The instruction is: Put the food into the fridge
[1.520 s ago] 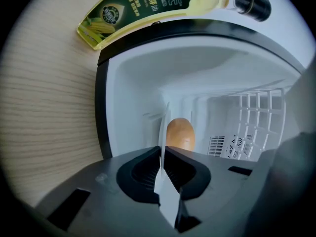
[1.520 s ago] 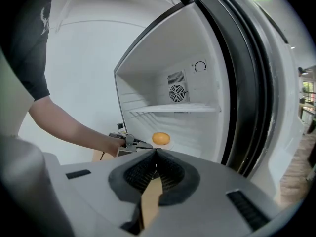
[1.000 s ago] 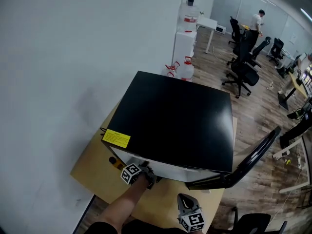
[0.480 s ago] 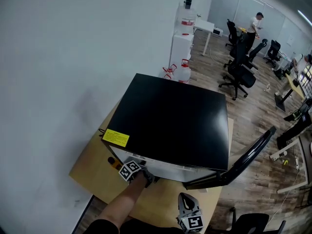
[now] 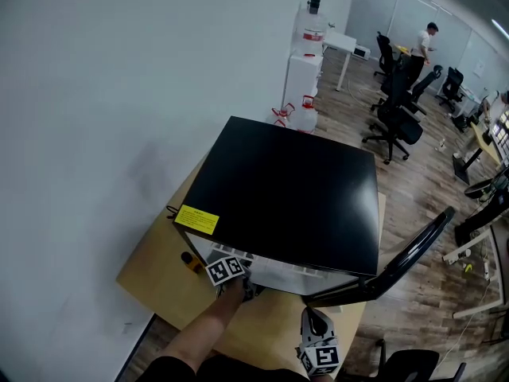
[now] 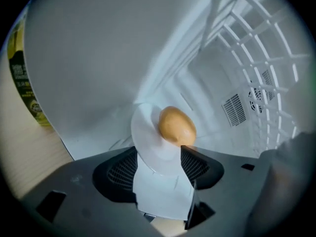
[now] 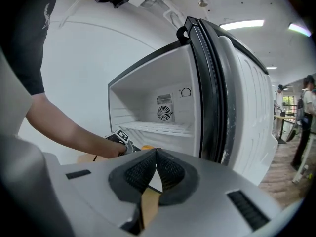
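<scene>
A round golden-brown piece of food (image 6: pixel 177 125) sits on a white plate (image 6: pixel 148 137) on the white floor inside the fridge (image 5: pixel 286 197). My left gripper (image 6: pixel 158 157) reaches into the fridge's left side. Its jaws are opening, and the plate's near edge lies between the parted pads (image 6: pixel 123 169), which do not press on it. In the head view the left gripper (image 5: pixel 229 270) is at the fridge's front opening. My right gripper (image 7: pixel 155 157) is shut with nothing in it and hangs back at the table's front edge (image 5: pixel 320 348).
The fridge's door (image 5: pixel 398 265) stands open to the right. A wire shelf (image 6: pixel 266 58) runs above the plate. The fridge stands on a wooden table (image 5: pixel 151 273) against a white wall, with a small orange and black object (image 5: pixel 191 261) at its left front. Office chairs stand far behind.
In the head view the left gripper's marker cube has shifted slightly to the right at the fridge opening. The right gripper stays low at the table's front edge.
</scene>
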Action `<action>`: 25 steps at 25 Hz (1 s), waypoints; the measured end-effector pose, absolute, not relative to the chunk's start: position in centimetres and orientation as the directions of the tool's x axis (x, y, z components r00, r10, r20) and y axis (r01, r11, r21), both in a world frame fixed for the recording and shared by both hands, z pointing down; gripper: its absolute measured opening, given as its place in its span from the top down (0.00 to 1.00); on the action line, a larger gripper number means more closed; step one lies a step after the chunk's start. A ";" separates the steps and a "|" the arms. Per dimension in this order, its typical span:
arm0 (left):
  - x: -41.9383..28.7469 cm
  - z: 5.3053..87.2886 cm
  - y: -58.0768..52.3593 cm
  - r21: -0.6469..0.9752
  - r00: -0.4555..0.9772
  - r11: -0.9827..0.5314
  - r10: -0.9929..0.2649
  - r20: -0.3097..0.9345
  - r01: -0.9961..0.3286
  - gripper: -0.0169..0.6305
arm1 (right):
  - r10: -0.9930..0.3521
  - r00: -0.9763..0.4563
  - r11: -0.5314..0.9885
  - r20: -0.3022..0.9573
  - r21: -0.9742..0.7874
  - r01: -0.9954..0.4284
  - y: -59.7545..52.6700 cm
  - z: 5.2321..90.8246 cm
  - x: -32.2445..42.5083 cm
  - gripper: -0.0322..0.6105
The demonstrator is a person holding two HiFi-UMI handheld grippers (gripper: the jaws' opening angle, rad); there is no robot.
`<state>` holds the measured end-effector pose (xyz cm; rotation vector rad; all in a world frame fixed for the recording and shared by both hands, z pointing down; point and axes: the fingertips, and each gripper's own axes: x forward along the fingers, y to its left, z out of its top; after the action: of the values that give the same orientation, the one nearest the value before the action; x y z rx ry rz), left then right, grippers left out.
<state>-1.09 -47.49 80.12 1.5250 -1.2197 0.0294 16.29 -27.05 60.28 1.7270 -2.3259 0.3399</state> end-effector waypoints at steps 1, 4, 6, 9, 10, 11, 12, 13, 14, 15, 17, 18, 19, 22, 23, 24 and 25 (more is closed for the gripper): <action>-1.0 80.1 -47.4 0.697 0.464 0.141 -0.651 0.600 -0.703 0.58 | -0.907 -0.281 0.282 0.313 -0.040 -0.958 -27.1 60.2 16.5 0.86; -1.4 80.1 -46.8 0.647 0.438 0.107 -0.653 0.618 -0.755 0.56 | -0.918 -0.258 0.256 0.301 -0.045 -0.966 -27.1 60.2 17.4 0.86; -1.6 80.0 -46.4 0.627 0.422 0.094 -0.663 0.619 -0.773 0.54 | -0.923 -0.244 0.241 0.299 -0.046 -0.969 -27.0 60.1 17.9 0.86; -1.0 79.9 -45.7 0.609 0.427 0.056 -0.662 0.616 -0.791 0.53 | -0.924 -0.242 0.245 0.297 -0.028 -0.969 -26.5 59.8 18.3 0.86; -1.1 79.8 -45.5 0.597 0.424 0.046 -0.661 0.619 -0.801 0.52 | -0.924 -0.242 0.246 0.296 -0.026 -0.969 -26.4 59.8 18.4 0.86; -1.4 79.7 -45.4 0.586 0.416 0.041 -0.664 0.622 -0.809 0.52 | -0.924 -0.242 0.245 0.296 -0.027 -0.969 -26.4 59.9 18.5 0.86; -1.7 79.6 -45.2 0.577 0.410 0.038 -0.667 0.623 -0.816 0.51 | -0.924 -0.242 0.244 0.297 -0.030 -0.969 -26.4 60.0 18.6 0.86; -2.0 79.5 -44.9 0.572 0.406 0.035 -0.668 0.623 -0.819 0.51 | -0.924 -0.242 0.244 0.297 -0.032 -0.969 -26.4 60.0 18.6 0.86; -2.1 79.5 -44.6 0.569 0.407 0.029 -0.669 0.622 -0.822 0.51 | -0.924 -0.243 0.244 0.297 -0.033 -0.969 -26.4 60.1 18.6 0.86; -2.1 79.4 -44.3 0.566 0.410 0.021 -0.669 0.620 -0.824 0.51 | -0.923 -0.245 0.246 0.297 -0.034 -0.969 -26.3 60.2 18.6 0.86; -2.1 78.9 -43.5 0.557 0.413 -0.001 -0.672 0.614 -0.830 0.51 | -0.920 -0.255 0.257 0.297 -0.032 -0.966 -26.2 60.4 18.6 0.86; -2.3 78.4 -43.1 0.549 0.409 -0.010 -0.679 0.610 -0.836 0.51 | -0.918 -0.262 0.265 0.296 -0.031 -0.964 -26.1 60.4 18.4 0.86; -2.8 77.7 -42.7 0.537 0.398 -0.016 -0.690 0.605 -0.844 0.51 | -0.916 -0.270 0.273 0.296 -0.032 -0.961 -26.2 60.5 18.1 0.86; -5.1 75.7 -41.6 0.488 0.342 -0.015 -0.732 0.589 -0.873 0.51 | -0.912 -0.291 0.293 0.289 -0.039 -0.955 -26.6 60.6 17.3 0.86; -5.6 75.0 -41.1 0.475 0.330 -0.021 -0.746 0.578 -0.880 0.51 | -0.909 -0.298 0.299 0.291 -0.043 -0.953 -26.5 60.7 17.0 0.86; -5.9 74.3 -40.5 0.461 0.323 -0.036 -0.761 0.562 -0.887 0.51 | -0.904 -0.306 0.306 0.298 -0.046 -0.951 -26.4 60.8 16.8 0.86; -6.1 73.3 -39.9 0.444 0.319 -0.058 -0.778 0.541 -0.894 0.51 | -0.898 -0.316 0.317 0.307 -0.049 -0.947 -26.1 61.0 16.5 0.86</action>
<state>-6.06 -39.89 73.32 1.8550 -1.4840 0.2013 16.51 -26.14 60.97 1.6842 -2.3587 0.3242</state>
